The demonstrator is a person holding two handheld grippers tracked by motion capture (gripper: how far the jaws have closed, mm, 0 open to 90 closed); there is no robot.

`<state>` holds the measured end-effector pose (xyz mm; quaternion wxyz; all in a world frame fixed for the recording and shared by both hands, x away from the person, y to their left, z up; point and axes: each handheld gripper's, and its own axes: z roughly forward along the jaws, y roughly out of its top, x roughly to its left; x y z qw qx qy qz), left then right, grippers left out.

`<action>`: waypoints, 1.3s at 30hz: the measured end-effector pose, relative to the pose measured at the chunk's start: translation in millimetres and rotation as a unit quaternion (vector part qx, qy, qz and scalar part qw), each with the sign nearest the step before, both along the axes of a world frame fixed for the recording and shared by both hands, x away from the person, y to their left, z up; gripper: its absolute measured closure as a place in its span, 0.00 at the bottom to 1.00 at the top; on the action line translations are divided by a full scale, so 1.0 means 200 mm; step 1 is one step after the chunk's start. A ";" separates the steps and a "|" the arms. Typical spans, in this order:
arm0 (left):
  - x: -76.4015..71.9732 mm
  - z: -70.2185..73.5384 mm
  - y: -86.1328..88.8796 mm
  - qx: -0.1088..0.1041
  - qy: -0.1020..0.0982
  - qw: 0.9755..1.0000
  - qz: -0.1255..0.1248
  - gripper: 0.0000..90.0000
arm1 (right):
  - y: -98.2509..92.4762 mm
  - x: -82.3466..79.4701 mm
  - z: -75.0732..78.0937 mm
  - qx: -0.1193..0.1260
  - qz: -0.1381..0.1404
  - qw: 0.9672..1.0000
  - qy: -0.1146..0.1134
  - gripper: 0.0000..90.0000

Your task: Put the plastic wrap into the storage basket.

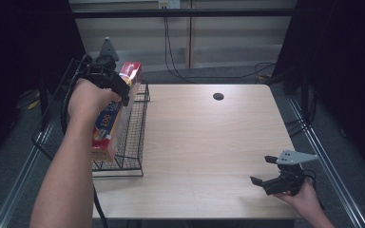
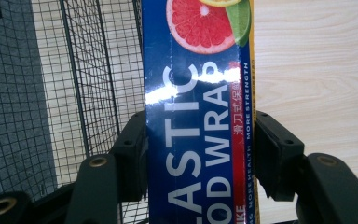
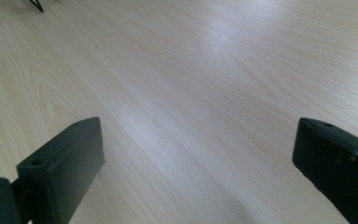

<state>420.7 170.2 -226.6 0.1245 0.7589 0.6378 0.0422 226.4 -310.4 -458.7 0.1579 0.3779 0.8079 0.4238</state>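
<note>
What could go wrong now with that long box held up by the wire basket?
The left gripper pinches the plastic wrap box across its glossy narrow faces, so the box might slip or swing in the jaws. Its lower end hangs near the wire basket, where a corner could catch on the rim or mesh. The right gripper sits open on the far side of the table, likely too far away to steady it.
</note>
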 end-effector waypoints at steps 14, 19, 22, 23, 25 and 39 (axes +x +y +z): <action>0.00 0.00 0.06 0.002 0.000 1.000 0.012 0.50 | 0.00 0.00 0.00 -0.004 0.004 1.000 0.000 0.02; 0.00 0.00 0.08 0.005 -0.003 1.000 0.014 0.50 | 0.00 0.00 0.00 -0.002 0.005 1.000 0.001 0.02; 0.00 0.00 0.10 0.005 -0.002 1.000 0.017 0.50 | 0.00 0.00 0.00 -0.003 0.005 1.000 0.000 0.02; 0.00 0.00 0.11 0.003 -0.002 1.000 0.017 0.50 | 0.00 0.00 0.00 -0.002 0.005 1.000 0.001 0.02; 0.00 -0.01 0.11 0.003 -0.007 1.000 0.023 0.50 | 0.00 0.00 0.00 -0.002 0.005 1.000 0.001 0.02; 0.00 0.00 0.21 0.007 -0.008 0.999 0.045 0.50 | 0.01 0.00 -0.01 -0.004 0.006 1.000 0.002 0.02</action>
